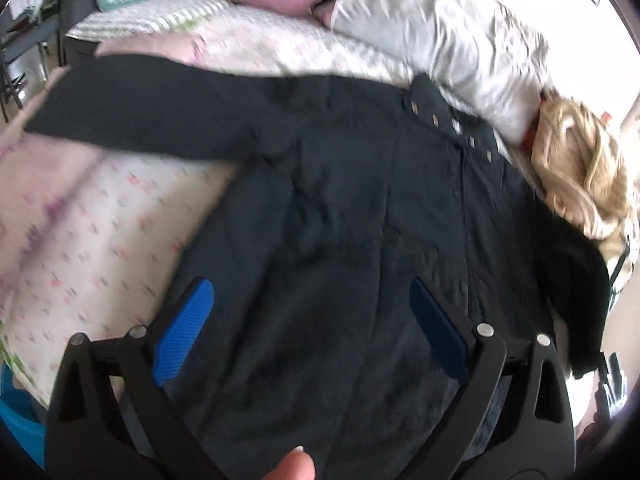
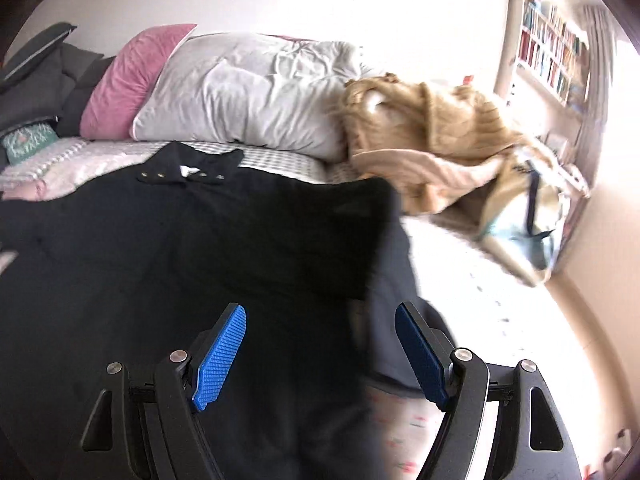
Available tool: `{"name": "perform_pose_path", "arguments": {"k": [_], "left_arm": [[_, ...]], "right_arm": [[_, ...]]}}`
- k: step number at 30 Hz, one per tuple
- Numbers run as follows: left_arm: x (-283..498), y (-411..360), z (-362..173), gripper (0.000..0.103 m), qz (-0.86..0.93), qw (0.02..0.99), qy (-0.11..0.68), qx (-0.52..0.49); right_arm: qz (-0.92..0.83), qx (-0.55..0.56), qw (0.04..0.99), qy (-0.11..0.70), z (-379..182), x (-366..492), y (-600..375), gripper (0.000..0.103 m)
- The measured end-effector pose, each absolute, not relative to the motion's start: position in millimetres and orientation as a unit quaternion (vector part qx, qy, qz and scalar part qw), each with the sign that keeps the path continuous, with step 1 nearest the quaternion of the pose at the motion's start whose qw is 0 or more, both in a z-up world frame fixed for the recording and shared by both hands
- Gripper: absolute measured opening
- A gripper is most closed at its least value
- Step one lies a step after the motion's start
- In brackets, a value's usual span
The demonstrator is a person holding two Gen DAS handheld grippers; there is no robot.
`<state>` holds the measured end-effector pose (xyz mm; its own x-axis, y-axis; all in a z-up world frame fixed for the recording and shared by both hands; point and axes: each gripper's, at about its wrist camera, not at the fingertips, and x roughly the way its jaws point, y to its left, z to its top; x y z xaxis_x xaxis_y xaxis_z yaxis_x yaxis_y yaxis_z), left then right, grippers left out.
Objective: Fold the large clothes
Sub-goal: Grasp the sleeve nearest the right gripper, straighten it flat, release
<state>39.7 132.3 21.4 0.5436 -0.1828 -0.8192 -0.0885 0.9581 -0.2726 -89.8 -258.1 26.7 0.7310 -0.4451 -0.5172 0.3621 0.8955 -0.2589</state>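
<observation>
I find the dark coat [image 1: 360, 200] laid flat on the bed [image 1: 100, 220], collar and its row of metal snaps [image 1: 452, 122] at the far end toward the grey pillow [image 1: 440, 28]. One sleeve [image 1: 140, 112] runs out to the left across the bedspread. On the right side a flap of the coat [image 2: 348, 232] appears raised or turned over the body, though the blur leaves its exact lie uncertain.

My left gripper [image 1: 312, 320] hangs above the coat's middle with its jaws spread wide and nothing between the blue pads [image 1: 184, 332]. My right gripper [image 2: 320, 348] hovers over the coat's right edge, also parted, with cloth below but no pad pressing on it. Neither tool holds anything.

Judgement: the work stands in the early folding stage, with the side parts being brought inward; the left sleeve is not yet folded. The next move calls for the left gripper to go out to that sleeve, pinch it near the cuff and carry it across the body, keeping clear of the tan knit [image 2: 432, 132] at the far right.
</observation>
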Motion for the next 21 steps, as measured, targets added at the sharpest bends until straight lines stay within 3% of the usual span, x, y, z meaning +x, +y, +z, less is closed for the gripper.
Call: {"name": "perform_pose_path", "arguments": {"k": [9, 11, 12, 13, 21], "left_arm": [[38.2, 86.9, 11.0, 0.098, -0.033, 0.870, 0.483, -0.094], [38.5, 78.5, 10.7, 0.098, -0.039, 0.869, 0.485, -0.094], [38.9, 75.3, 10.7, 0.098, -0.043, 0.868, 0.485, -0.096], [39.4, 72.1, 11.5, 0.098, -0.047, 0.868, 0.484, -0.098], [43.1, 50.2, 12.2, 0.098, -0.065, 0.874, 0.474, -0.086]], "right_arm": [[-0.266, -0.145, 0.885, 0.355, -18.1, -81.8, -288.3, 0.077], [-0.282, -0.170, 0.873, 0.358, -22.8, -76.6, -294.5, 0.058], [-0.282, -0.172, 0.873, 0.359, -20.9, -74.0, -298.2, 0.031], [-0.277, -0.167, 0.874, 0.362, -16.7, -72.0, -302.7, 0.012], [-0.341, -0.109, 0.886, 0.294, 93.8, -56.0, -372.1, 0.006]]}}
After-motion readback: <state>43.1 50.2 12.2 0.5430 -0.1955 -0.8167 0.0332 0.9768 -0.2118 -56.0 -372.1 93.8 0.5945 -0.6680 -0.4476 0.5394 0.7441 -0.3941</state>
